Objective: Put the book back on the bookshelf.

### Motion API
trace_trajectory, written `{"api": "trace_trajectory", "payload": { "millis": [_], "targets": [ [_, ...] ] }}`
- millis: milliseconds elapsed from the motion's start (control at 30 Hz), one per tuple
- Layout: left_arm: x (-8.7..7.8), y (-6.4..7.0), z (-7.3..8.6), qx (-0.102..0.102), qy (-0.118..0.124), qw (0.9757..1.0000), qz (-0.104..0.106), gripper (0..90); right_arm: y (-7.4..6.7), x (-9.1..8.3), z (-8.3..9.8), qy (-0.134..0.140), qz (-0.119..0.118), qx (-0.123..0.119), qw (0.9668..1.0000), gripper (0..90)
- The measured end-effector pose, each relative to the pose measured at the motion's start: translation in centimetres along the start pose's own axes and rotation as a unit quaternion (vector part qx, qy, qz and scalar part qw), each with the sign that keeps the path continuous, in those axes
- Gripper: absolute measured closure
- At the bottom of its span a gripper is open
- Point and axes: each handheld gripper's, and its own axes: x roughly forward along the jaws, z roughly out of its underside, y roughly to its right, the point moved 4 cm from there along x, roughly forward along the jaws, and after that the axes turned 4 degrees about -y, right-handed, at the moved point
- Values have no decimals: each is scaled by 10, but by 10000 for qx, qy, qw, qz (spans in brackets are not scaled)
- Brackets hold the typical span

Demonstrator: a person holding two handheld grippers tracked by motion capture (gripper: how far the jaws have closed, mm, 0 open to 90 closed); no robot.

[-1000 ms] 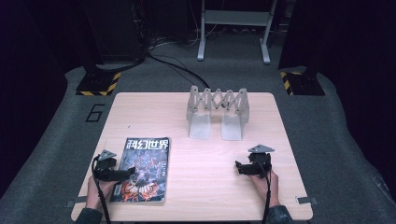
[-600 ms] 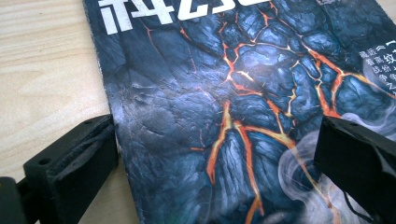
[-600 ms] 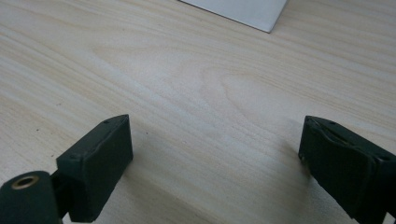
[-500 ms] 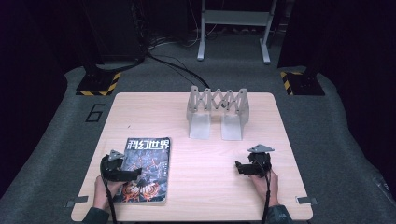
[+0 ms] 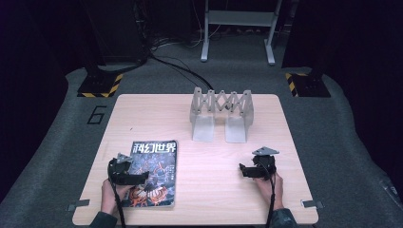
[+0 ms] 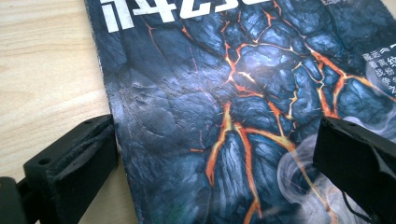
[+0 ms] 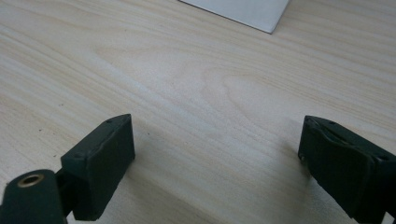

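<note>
Glossy lava-cracked magazine lies under the left tool's wide-apart jaws.

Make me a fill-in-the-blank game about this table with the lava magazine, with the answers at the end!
1. The magazine lies on the ____ side of the table in the high view.
2. The left gripper has its fingers wide ____ over the magazine's cover.
3. Beneath the right gripper is bare ____ tabletop.
4. The grey folding rack stands at the ____ edge of the table.

Answers: left; open; wooden; far
</note>
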Motion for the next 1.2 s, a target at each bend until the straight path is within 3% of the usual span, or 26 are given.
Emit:
{"api": "trace_trajectory", "payload": {
  "millis": [433, 533, 700, 767, 867, 967, 1000, 1100, 1200],
  "targets": [
    [4, 22, -2, 55, -40, 10000, 30, 1, 0, 0, 0, 0, 1, -3, 10000, 106],
    [3, 27, -3, -13, -48, 9998, 209, 1, 0, 0, 0, -2, -5, 12, 10000, 107],
    [-5, 22, -2, 1, 61, 9996, 267, 46, 0, 0, 0, 7, -6, -13, 10000, 109],
    [-7, 19, -2, -12, 99, 9998, 185, 27, 0, 0, 0, 14, -8, -12, 10000, 109],
    [-19, 5, 2, 29, 186, 9998, -75, 23, 0, 0, 0, 13, -7, -12, 10000, 109],
    [-24, -2, 8, 78, 119, 9998, -105, 48, 0, 0, 0, 14, -5, -11, 10000, 110],
    [-24, -1, 9, 108, 179, 9997, -103, 64, 0, 0, 0, 14, -4, -10, 10000, 110],
    [-22, 6, 15, 351, 32, 9994, 33, 145, 0, 0, 0, 15, -4, -11, 10000, 110],
    [-21, 13, 19, 393, 26, 9990, 189, 182, 0, 0, 0, 15, -1, 3, 10000, 111]
  ]
}}
